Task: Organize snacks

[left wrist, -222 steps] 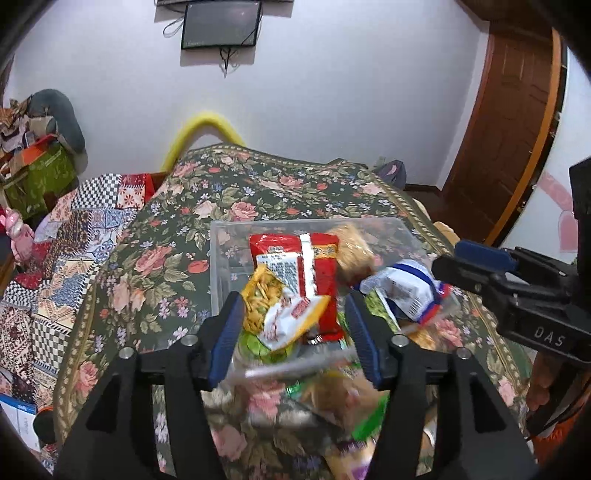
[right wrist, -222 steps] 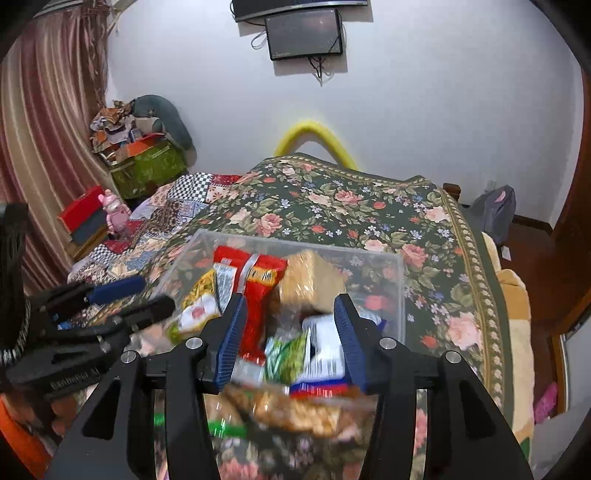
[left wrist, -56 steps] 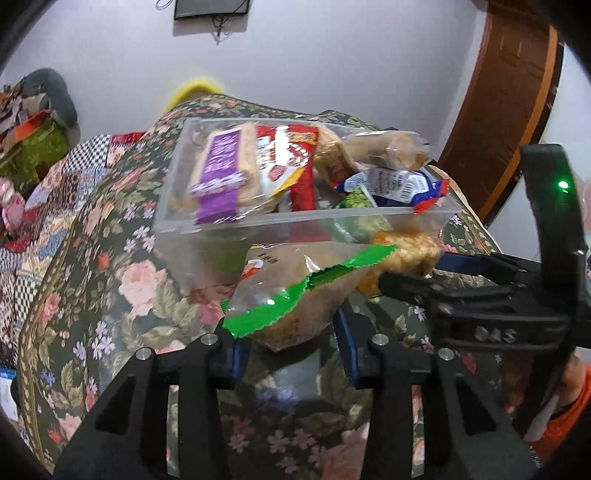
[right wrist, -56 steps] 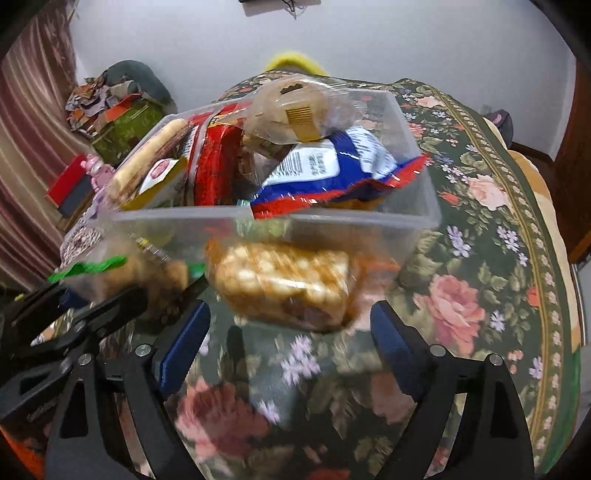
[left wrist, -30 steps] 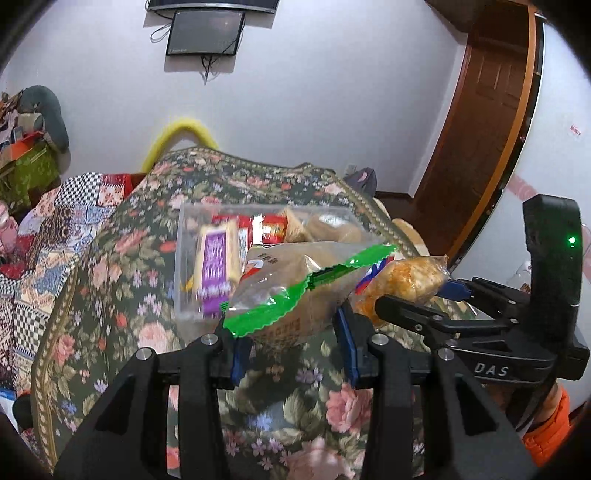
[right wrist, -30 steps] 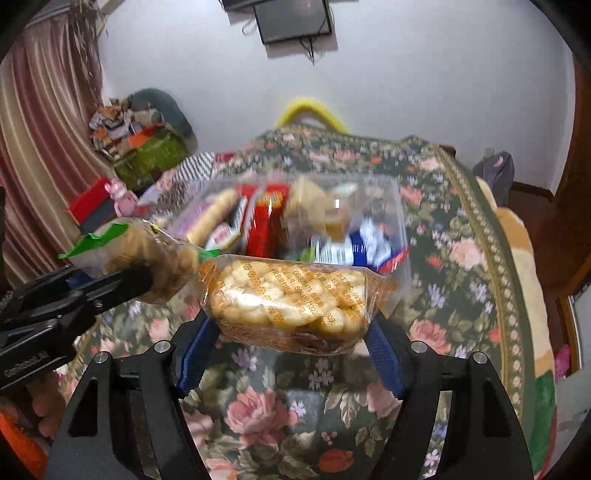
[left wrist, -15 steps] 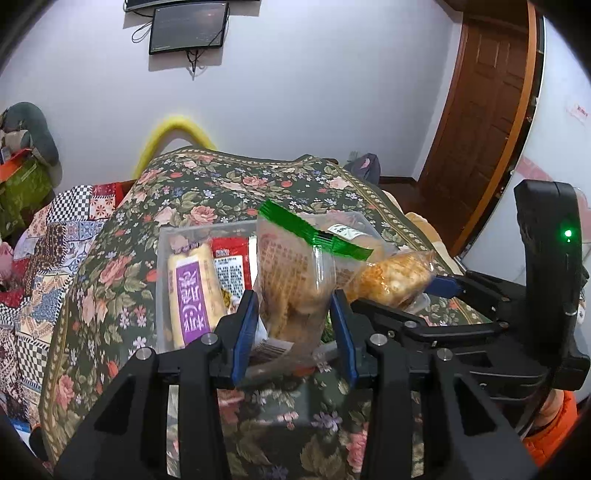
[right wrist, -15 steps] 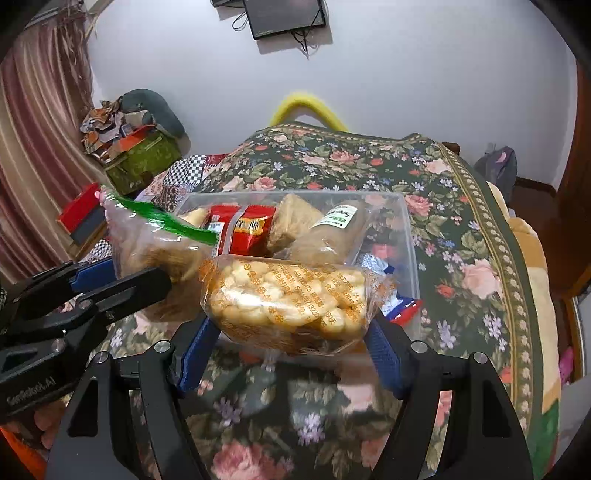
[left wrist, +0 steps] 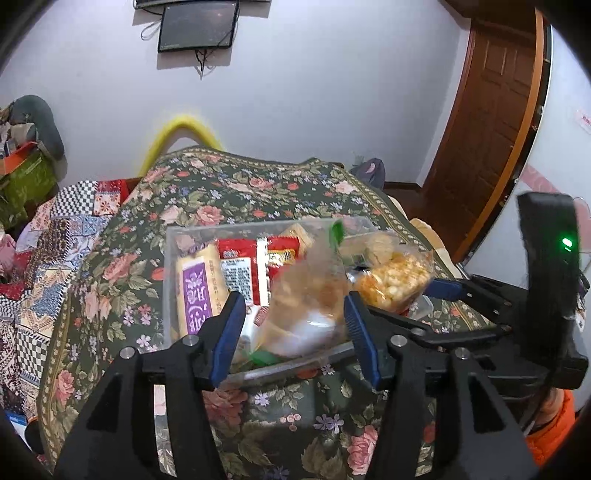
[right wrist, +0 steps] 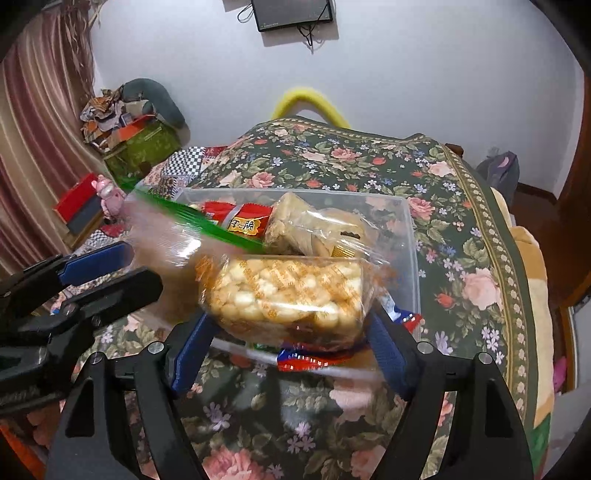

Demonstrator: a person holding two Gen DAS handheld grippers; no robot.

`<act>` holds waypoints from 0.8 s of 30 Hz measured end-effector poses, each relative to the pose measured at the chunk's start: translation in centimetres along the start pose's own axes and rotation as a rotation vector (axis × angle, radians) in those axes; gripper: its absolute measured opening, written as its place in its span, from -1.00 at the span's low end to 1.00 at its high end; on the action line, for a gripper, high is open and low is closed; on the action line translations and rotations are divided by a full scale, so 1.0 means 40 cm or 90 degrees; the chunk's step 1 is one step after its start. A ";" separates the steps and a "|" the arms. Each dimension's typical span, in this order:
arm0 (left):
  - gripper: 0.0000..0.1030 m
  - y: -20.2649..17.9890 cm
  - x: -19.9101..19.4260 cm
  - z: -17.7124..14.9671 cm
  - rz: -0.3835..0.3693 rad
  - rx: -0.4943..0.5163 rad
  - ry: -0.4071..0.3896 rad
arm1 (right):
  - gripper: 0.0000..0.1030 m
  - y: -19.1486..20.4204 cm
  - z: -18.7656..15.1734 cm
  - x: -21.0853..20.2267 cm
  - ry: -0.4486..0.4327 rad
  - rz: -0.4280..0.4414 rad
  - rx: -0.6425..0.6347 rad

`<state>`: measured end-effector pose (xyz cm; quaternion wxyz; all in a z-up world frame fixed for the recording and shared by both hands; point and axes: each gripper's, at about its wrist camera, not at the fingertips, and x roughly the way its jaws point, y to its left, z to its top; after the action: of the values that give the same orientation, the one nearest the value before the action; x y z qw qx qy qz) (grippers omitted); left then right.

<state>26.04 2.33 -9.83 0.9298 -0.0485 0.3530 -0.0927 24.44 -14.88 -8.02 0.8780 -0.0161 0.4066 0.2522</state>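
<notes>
**Two snack bags over a clear bin on a flowered bedspread**

A dark green bedspread [left wrist: 229,192] printed with pink roses covers the surface; a patchwork quilt [left wrist: 44,236] lies at its left. The far wall is pale, with a dark screen [left wrist: 197,24] hung high and a yellow curved tube [left wrist: 177,129] rising behind the bedspread. A brown wooden door [left wrist: 491,110] stands far right, striped curtains [right wrist: 33,122] far left, with a green box [right wrist: 142,147] under piled clothes.

The clear plastic bin [left wrist: 170,266] sits mid-bedspread, holding a red packet [left wrist: 240,266] and a pale bar with a purple label [left wrist: 195,295]; the characters on them are too small to read.

The left gripper [left wrist: 293,326] has its jaws opening; a blurred, green-edged bag [left wrist: 306,295] is between its blue pads over the bin's near wall, the left pad clear of it, contact at the right pad unclear. The right gripper [right wrist: 286,343] is also widening, its pads still at the ends of a clear bag of puffed snacks [right wrist: 284,291] above the bin's near right edge.
</notes>
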 end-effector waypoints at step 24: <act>0.15 -0.102 -0.372 -0.049 0.032 0.023 -0.185 | 0.50 0.050 -0.038 -0.396 -0.210 -0.015 -0.032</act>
<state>13.24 1.36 -1.03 0.9739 -0.0360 0.2137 -0.0679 13.85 -20.30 2.74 0.9350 -0.0017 0.2504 0.2511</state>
